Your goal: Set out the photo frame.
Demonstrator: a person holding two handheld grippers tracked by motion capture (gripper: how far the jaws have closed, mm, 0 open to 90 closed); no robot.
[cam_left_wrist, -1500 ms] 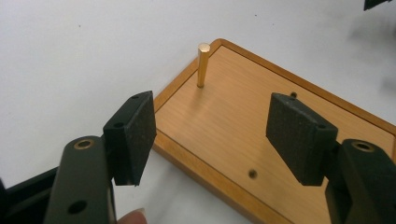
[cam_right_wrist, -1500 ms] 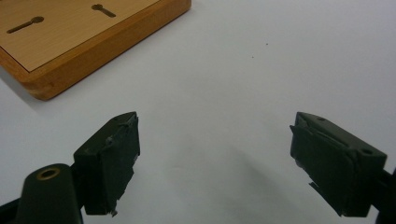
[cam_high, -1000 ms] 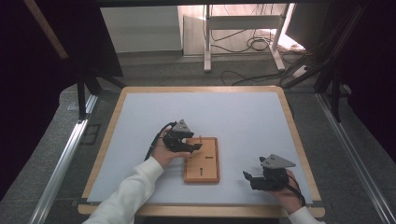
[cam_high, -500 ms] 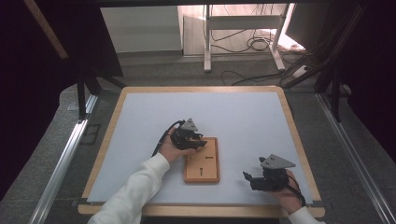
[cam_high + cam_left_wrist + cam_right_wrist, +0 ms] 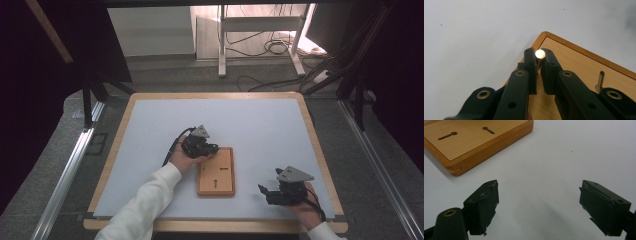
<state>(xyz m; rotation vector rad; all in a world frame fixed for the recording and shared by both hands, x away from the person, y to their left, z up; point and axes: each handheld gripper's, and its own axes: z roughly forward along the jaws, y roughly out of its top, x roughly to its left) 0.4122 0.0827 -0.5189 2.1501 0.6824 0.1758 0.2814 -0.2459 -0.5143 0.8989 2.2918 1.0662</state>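
In the high view, one flat rectangular wooden board (image 5: 216, 171) with a darker orange rim lies on the pale grey table mat (image 5: 250, 125), near its front middle. Two small dark slots mark its face. The left gripper (image 5: 209, 148) sits at the board's upper left corner; the right gripper (image 5: 263, 192) rests on the mat, well apart to the board's right.

In the left gripper view, the jaws pinch one thin brass-coloured pin with a pale rounded head (image 5: 540, 53) above the board's corner (image 5: 584, 65). One keyhole-shaped slot (image 5: 600, 80) shows on the board.

In the right gripper view, the jaws stand spread wide over bare mat (image 5: 564, 157); the board (image 5: 474, 140) lies beyond, two keyhole slots visible.
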